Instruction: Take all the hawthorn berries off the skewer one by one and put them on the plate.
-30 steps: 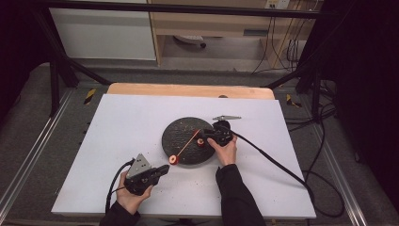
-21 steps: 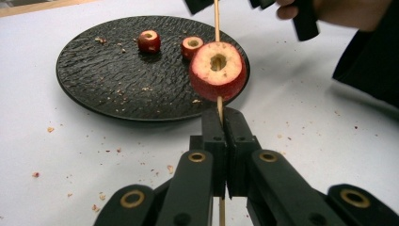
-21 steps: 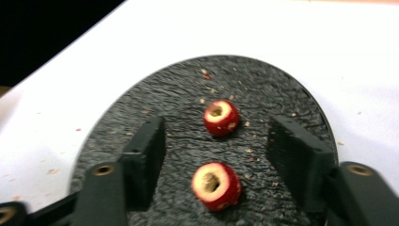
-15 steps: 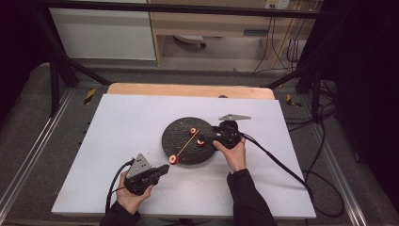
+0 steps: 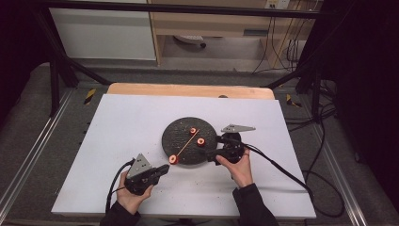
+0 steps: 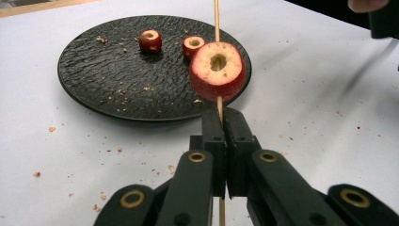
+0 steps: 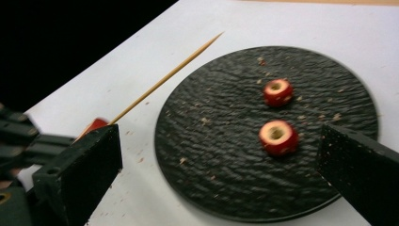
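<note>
A black round plate [image 5: 181, 136] lies mid-table with two cored red fruit pieces [image 5: 193, 131] [image 5: 201, 141] on it. My left gripper [image 5: 162, 169] is shut on the lower end of a thin wooden skewer [image 5: 187, 143]. The skewer slants up over the plate. A third fruit piece [image 6: 217, 70] is threaded on the skewer [image 6: 217, 19] just above the shut left gripper [image 6: 221, 120]. My right gripper [image 5: 210, 154] sits at the plate's near right edge. In its own view the right gripper [image 7: 219, 136] is open wide, nothing in it, facing the two pieces [image 7: 277, 136] [image 7: 277, 92].
Crumbs are scattered over the plate [image 6: 117, 80] and the white table cover [image 5: 117, 132]. A wooden strip [image 5: 188, 89] runs along the table's far edge. Black cables trail from both grippers, the right one [image 5: 282, 169] off to the right.
My right gripper has drawn back from the skewer's far tip to the plate's near right edge. The left gripper and skewer have stayed put.
</note>
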`<state>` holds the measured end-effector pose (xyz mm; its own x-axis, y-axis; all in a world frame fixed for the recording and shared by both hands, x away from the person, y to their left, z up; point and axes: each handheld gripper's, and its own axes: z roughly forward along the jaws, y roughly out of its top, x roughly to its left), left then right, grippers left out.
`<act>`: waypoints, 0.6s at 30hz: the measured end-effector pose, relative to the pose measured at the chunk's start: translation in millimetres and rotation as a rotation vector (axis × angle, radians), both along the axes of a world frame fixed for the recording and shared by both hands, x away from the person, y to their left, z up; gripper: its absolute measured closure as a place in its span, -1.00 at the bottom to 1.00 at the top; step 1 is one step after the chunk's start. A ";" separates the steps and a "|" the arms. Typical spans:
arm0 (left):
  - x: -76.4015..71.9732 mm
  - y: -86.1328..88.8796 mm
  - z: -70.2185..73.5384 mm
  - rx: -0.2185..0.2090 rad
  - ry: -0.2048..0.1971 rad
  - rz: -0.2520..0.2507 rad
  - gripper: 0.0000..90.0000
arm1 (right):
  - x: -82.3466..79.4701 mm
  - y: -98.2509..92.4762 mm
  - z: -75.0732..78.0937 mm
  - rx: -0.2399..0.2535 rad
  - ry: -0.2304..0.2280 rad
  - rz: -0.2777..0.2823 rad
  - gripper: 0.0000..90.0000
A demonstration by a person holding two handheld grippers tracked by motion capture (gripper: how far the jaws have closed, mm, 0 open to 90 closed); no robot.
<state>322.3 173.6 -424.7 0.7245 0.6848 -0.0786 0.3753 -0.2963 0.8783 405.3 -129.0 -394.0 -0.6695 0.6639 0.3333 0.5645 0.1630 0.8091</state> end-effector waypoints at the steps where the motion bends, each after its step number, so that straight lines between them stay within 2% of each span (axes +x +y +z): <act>1: -0.2 -0.5 -0.2 0.001 0.001 -0.001 0.96 | -3.0 0.9 -2.0 0.000 -0.002 0.007 -0.96; 8: -1.3 -5.1 -1.8 0.008 0.004 -0.013 0.96 | -19.3 6.2 -13.6 0.022 0.006 0.027 -0.96; 13: -3.0 -9.1 -2.5 0.012 0.003 -0.023 0.96 | -25.6 10.8 -19.2 0.028 0.016 0.041 -0.93; 18: -5.0 -16.8 -4.4 0.019 0.006 -0.042 0.96 | -30.4 16.4 -25.7 0.056 0.035 0.068 -0.85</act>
<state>317.3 156.8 -429.1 0.7523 0.6551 -0.0700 0.3673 -0.3288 0.8700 374.9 -112.6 -419.7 -0.6993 0.5973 0.3927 0.5821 0.1570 0.7978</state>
